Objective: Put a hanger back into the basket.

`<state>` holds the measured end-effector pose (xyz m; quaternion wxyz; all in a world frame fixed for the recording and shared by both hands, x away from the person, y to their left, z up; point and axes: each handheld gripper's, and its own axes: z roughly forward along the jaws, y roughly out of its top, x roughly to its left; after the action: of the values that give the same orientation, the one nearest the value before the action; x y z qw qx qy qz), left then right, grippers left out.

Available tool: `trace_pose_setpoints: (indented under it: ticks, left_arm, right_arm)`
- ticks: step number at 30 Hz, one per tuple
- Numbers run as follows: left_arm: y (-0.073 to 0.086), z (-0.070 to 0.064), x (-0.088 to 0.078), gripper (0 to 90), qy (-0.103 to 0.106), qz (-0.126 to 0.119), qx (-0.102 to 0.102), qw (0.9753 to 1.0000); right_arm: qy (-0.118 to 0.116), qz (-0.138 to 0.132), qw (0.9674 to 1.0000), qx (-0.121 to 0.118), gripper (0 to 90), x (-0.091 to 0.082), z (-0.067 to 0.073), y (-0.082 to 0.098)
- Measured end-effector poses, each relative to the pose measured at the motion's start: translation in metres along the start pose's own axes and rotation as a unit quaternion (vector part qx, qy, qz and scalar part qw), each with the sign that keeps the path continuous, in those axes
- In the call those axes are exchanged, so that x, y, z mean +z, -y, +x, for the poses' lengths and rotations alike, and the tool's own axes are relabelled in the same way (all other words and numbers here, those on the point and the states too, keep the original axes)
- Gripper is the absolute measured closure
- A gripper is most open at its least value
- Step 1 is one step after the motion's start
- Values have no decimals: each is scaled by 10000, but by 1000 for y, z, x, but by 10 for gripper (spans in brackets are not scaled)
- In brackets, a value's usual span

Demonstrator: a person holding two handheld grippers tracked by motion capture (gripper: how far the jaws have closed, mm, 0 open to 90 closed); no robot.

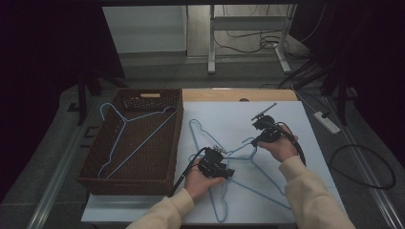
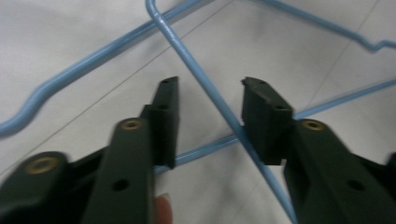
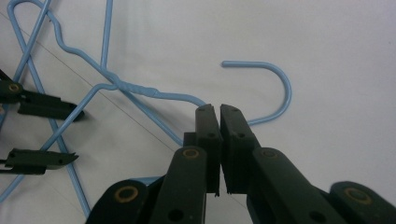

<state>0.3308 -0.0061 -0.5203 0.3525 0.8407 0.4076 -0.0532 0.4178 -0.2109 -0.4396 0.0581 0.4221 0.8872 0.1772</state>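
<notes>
Blue wire hangers (image 1: 239,157) overlap mid-tabletop; the right gripper (image 3: 219,109) pinches one's hook neck, seemingly, wire hidden; left gripper (image 2: 210,98) gapes wide astride another wire.

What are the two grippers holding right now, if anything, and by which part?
The right gripper is shut on a blue wire hanger, at the base of its hook. The left gripper holds nothing: its fingers stand open astride another hanger's wire.
</notes>
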Motion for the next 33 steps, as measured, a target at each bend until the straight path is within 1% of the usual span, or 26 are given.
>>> trace_pose_setpoints:
  ticks: [2, 5, 6, 8, 9, 10, 11, 12, 13, 15, 16, 17, 18, 19, 20, 21, 22, 23, 24, 26, 27, 28, 29, 31, 33]
  left_arm:
    - [0, 0, 0, 688, 110, -4, -32, 9999]
    - [-1, 2, -2, 711, 191, 18, -106, 9998]
    - [-1, 3, -4, 717, 188, 12, -159, 9997]
    - [0, 3, -4, 725, 173, 0, -171, 9997]
    - [0, 4, -7, 740, 178, -36, -197, 9996]
    - [0, 4, -8, 754, 184, -68, -219, 9996]
    - [1, 6, -11, 754, 165, -128, -245, 9995]
    - [2, 6, -13, 770, 135, -172, -259, 9994]
    - [3, 9, -18, 802, 70, -267, -312, 9991]
    - [4, 11, -22, 833, 40, -342, -375, 9987]
    - [4, 11, -22, 844, 40, -342, -375, 9987]
    - [7, 13, -26, 859, -29, -440, -418, 9982]
    - [8, 13, -28, 864, -79, -508, -421, 9978]
    - [8, 13, -30, 863, -101, -532, -393, 9978]
    - [8, 13, -30, 863, -101, -532, -393, 9978]
    - [9, 13, -32, 863, -128, -579, -395, 9975]
    - [10, 12, -34, 865, -170, -613, -381, 9972]
    - [10, 11, -35, 866, -204, -653, -385, 9969]
    - [11, 10, -37, 866, -234, -708, -381, 9965]
    - [12, 9, -40, 866, -274, -800, -370, 9957]
    - [12, 8, -42, 867, -281, -846, -360, 9954]
    - [12, 7, -44, 867, -286, -887, -362, 9950]
    - [12, 7, -45, 867, -289, -913, -349, 9948]
    - [13, 5, -49, 867, -313, -970, -304, 9943]
    - [15, 1, -51, 868, -336, -1017, -263, 9939]
  right_arm:
    - [28, -13, 10000, -32, 870, -1, 1, 0]
    - [14, -34, 10000, -28, 869, -2, 2, 1]
    - [9, -59, 10000, -63, 866, -3, 2, 1]
    - [-18, -107, 9999, -82, 859, -5, 3, 2]
    - [-93, -238, 9996, -108, 825, -8, 4, 4]
    - [-144, -314, 9994, -75, 783, -9, 4, 5]
    - [-144, -314, 9994, -75, 783, -9, 4, 5]
    - [-216, -455, 9987, -48, 736, -11, 4, 7]
    - [-336, -692, 9970, -34, 647, -14, 4, 12]
    - [-487, -1060, 9932, 9, 551, -19, 3, 17]
    - [-487, -1060, 9932, 9, 551, -19, 3, 17]
    - [-632, -1543, 9860, 98, 492, -27, 1, 23]
    - [-694, -1693, 9830, 133, 477, -31, -1, 26]
    - [-775, -1904, 9785, 187, 460, -36, -3, 29]
    - [-775, -1904, 9785, 187, 460, -36, -3, 29]
    - [-854, -2110, 9734, 247, 451, -41, -5, 33]
    - [-925, -2363, 9666, 350, 447, -47, -8, 39]
    - [-977, -2546, 9611, 431, 442, -52, -11, 44]
    - [-1017, -2842, 9516, 576, 435, -58, -16, 55]
    - [-997, -2942, 9483, 649, 435, -61, -20, 63]
    - [-973, -3002, 9461, 725, 435, -62, -23, 69]
    - [-982, -3023, 9449, 777, 435, -62, -26, 74]
    - [-992, -3020, 9446, 820, 435, -61, -28, 79]
    - [-993, -2998, 9451, 840, 435, -58, -31, 88]
    - [-1006, -2978, 9460, 787, 432, -56, -32, 95]
